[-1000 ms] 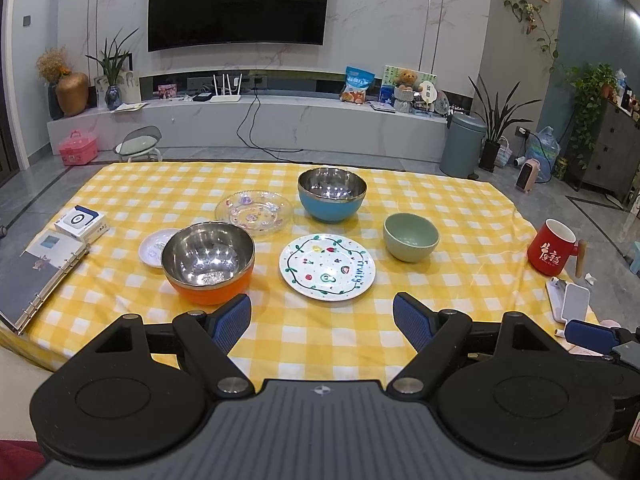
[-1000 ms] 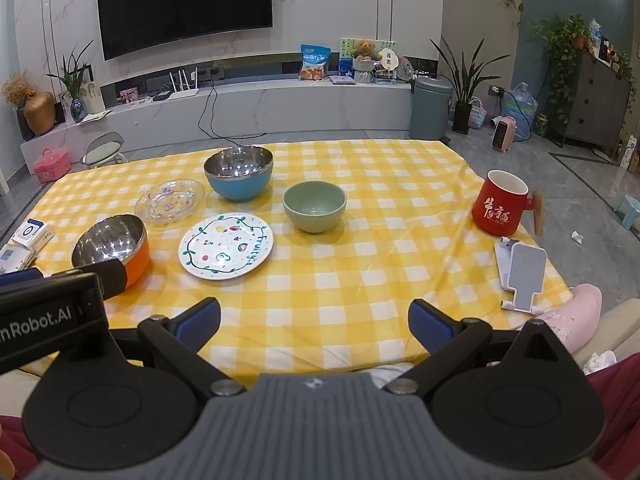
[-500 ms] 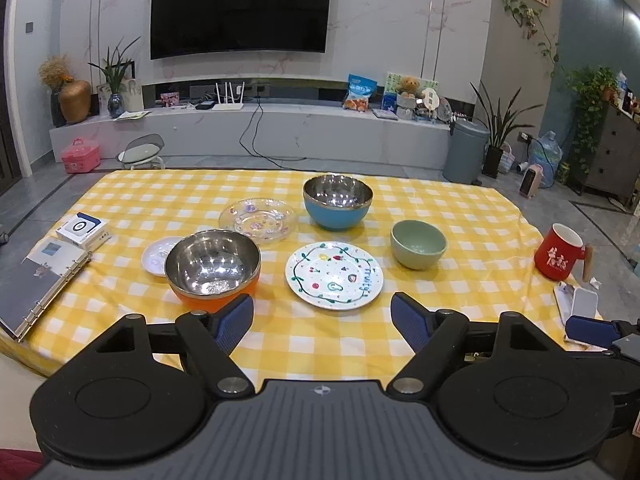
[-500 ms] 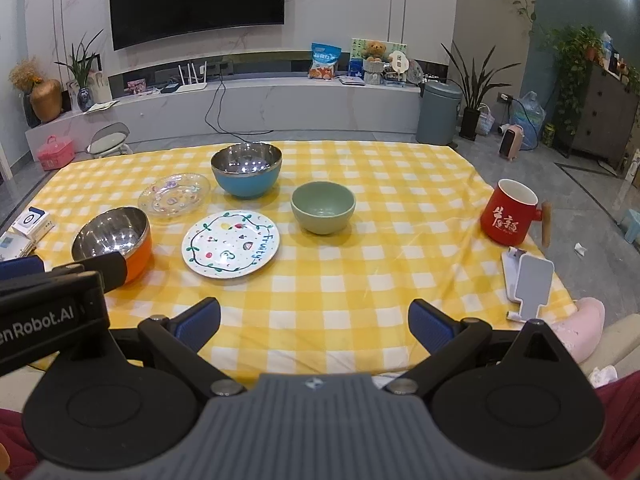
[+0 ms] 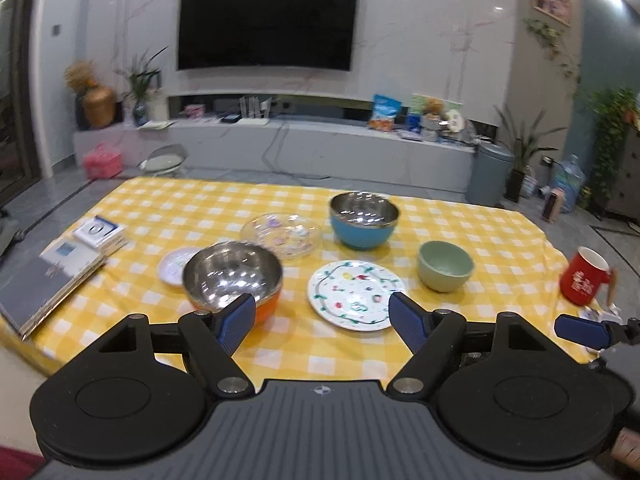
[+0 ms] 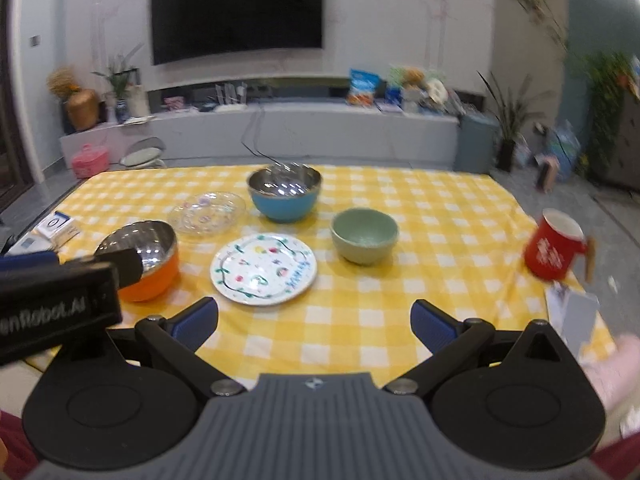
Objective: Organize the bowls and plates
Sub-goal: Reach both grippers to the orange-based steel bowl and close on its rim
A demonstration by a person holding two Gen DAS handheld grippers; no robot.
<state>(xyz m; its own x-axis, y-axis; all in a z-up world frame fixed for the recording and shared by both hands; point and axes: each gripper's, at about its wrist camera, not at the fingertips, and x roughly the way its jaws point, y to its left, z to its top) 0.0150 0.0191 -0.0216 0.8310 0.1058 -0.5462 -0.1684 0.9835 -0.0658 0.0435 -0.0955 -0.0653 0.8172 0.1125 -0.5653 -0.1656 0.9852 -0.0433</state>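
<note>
On the yellow checked tablecloth stand an orange steel bowl, a blue steel bowl and a green bowl. Among them lie a painted plate, a glass plate and a small white plate. My left gripper hovers open near the table's front edge, empty, its left finger in front of the orange bowl. My right gripper is open and empty too, short of the painted plate and the green bowl.
A red mug and a phone stand sit at the table's right edge. Books lie at its left edge. The left gripper's body crosses the right wrist view, hiding part of the orange bowl.
The left jaws have narrowed slightly. The right wrist view has shifted, so the dishes now sit further right in it, and it is blurred. No dish has moved.
</note>
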